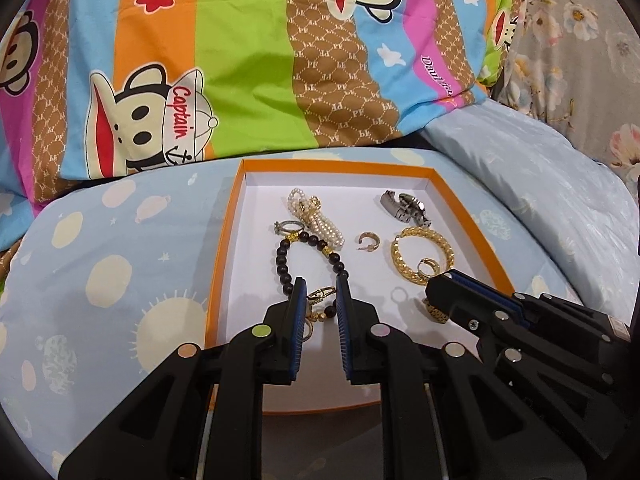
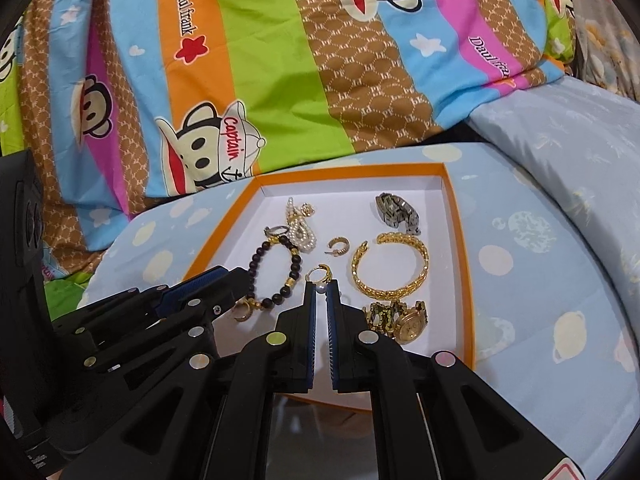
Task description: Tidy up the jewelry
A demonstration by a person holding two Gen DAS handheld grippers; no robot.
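An orange-rimmed white box (image 1: 224,236) (image 2: 460,240) lies on the bed and holds jewelry. Inside are a dark bead bracelet (image 1: 288,256) (image 2: 256,264), a pearl bracelet (image 1: 320,220) (image 2: 300,232), a gold bangle (image 1: 424,254) (image 2: 390,264), a silver watch (image 1: 404,204) (image 2: 396,208), a gold watch (image 2: 404,318) and a small hoop earring (image 1: 365,239) (image 2: 339,245). My left gripper (image 1: 321,284) is open over the bead bracelet's near end and a gold earring (image 1: 320,294). My right gripper (image 2: 321,286) is shut on a gold hoop earring with a pearl (image 2: 320,274); it shows at the right in the left wrist view (image 1: 440,280).
A bright striped cartoon-monkey quilt (image 1: 240,60) (image 2: 280,60) rises behind the box. The box rests on a light blue sheet with planets (image 1: 100,260) (image 2: 540,280). A pale blue pillow (image 1: 540,184) lies to the right.
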